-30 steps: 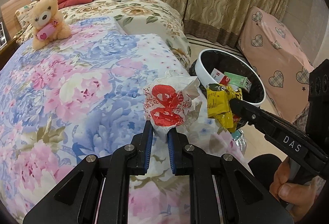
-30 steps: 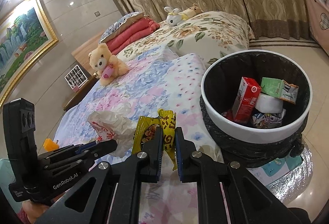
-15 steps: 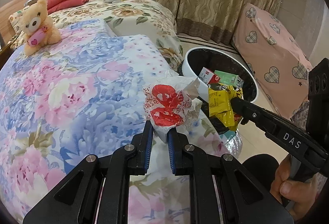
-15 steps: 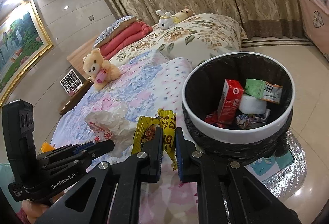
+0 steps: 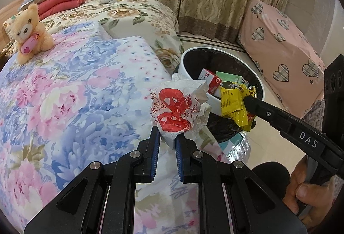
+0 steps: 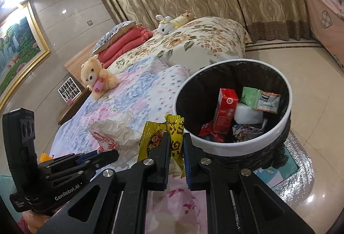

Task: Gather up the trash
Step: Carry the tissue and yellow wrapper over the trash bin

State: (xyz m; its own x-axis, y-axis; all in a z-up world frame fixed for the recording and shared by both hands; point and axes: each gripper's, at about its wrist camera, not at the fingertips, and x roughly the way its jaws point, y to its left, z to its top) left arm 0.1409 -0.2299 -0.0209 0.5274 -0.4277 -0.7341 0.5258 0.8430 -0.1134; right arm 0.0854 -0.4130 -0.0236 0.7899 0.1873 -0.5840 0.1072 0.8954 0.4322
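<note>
The yellow snack wrapper [image 6: 172,137] is clamped in the right gripper [image 6: 175,146]; the crumpled white-and-red bag [image 5: 178,109] is clamped in the left gripper [image 5: 167,143]. The trash bin [image 6: 247,141] lies just ahead and right of the right gripper, which is judged the nearer; the wrapper is not yet over the rim.

White letters "DAS" stood on the right tool [image 5: 247,103] beside the trash bin [image 5: 212,100]; "GenRobot.AI" marked the left tool [image 6: 107,153], farther from it.
</note>
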